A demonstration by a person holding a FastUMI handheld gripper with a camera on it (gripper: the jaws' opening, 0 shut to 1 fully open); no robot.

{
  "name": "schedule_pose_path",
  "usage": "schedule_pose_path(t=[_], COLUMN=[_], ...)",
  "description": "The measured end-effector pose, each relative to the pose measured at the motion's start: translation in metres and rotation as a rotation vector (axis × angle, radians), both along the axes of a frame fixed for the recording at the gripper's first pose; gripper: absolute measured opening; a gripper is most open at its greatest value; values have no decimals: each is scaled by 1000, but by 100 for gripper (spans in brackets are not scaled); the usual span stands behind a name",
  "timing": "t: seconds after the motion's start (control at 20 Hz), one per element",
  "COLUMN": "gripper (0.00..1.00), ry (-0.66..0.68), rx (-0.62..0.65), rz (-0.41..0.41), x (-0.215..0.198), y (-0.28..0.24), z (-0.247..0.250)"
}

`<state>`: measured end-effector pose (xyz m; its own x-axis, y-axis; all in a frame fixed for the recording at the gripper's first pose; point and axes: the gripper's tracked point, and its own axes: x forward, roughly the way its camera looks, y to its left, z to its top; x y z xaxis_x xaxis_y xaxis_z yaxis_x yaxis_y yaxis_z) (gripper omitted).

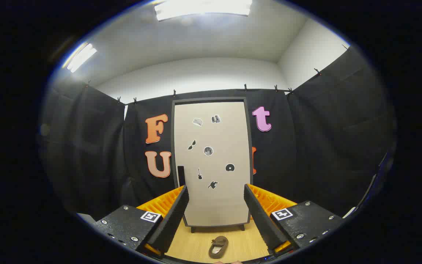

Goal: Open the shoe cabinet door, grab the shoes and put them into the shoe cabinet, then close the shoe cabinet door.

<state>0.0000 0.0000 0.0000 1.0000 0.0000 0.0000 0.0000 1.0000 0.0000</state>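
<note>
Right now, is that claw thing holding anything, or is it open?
Gripper: open, holding nothing. Its fingers are spread apart, with the closed shoe cabinet door beyond them and a shoe on the table between them.

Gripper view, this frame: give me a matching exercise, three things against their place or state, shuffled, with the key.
Things:
1. cabinet door
2. shoe
3. gripper

Places or states:
A. on the wooden floor between the fingers, in front of the cabinet
B. open, holding nothing
C. closed, with small stickers on it and a dark handle at its edge

Pairs: 1-C, 2-A, 3-B
</note>
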Motion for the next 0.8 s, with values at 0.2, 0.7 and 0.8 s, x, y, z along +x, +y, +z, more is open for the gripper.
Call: schedule_pose_path(t=[0.2,0.7,0.8], gripper=[94,94,94], ry=[-8,-6,9], rx=[3,7,6], rz=[13,61,74], x=[2,15,14], y=[4,19,20], z=[5,2,-1])
